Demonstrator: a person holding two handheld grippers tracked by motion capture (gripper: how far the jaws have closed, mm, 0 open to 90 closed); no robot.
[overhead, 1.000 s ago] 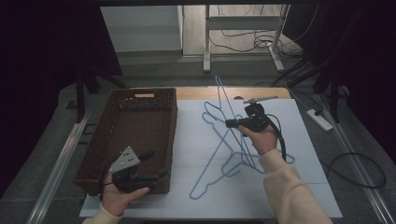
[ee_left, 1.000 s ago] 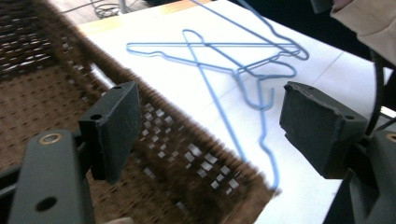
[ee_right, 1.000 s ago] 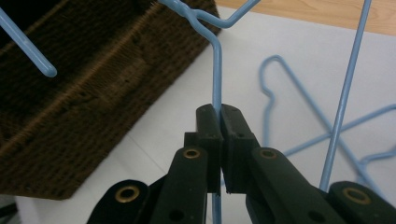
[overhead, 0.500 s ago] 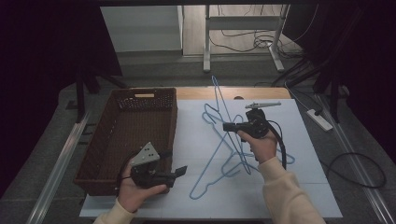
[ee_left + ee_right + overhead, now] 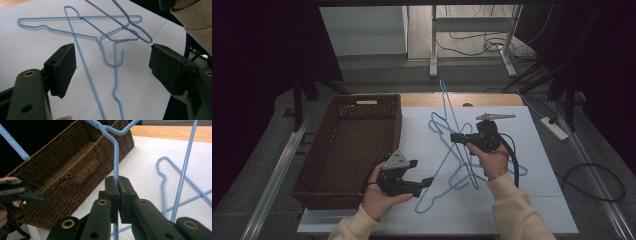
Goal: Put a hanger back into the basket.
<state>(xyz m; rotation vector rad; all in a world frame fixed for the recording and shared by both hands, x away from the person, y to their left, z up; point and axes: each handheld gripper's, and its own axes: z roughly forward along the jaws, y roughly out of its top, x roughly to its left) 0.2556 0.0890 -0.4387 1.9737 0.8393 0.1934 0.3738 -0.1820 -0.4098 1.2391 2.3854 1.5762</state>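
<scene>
A: From above, where's your right gripper?

B: Over the white table, right of the wicker basket. You have it clamped on a raised blue hanger that stands tilted above the other blue hangers lying tangled on the table.

A: And your left gripper?

B: Low at the basket's near right corner, pointing toward the tangle, near its lower end.

A: What does the left gripper view give you?

B: Your left gripper's jaws stand wide apart with nothing between the pads. Beyond them the flat hangers cross each other on the white surface, one hook curling up at the middle.

A: And the right gripper view?

B: Your right gripper's jaws are pressed together on the raised hanger's wire, which rises straight from them. The basket sits beyond, with your other hand at the left edge.
</scene>
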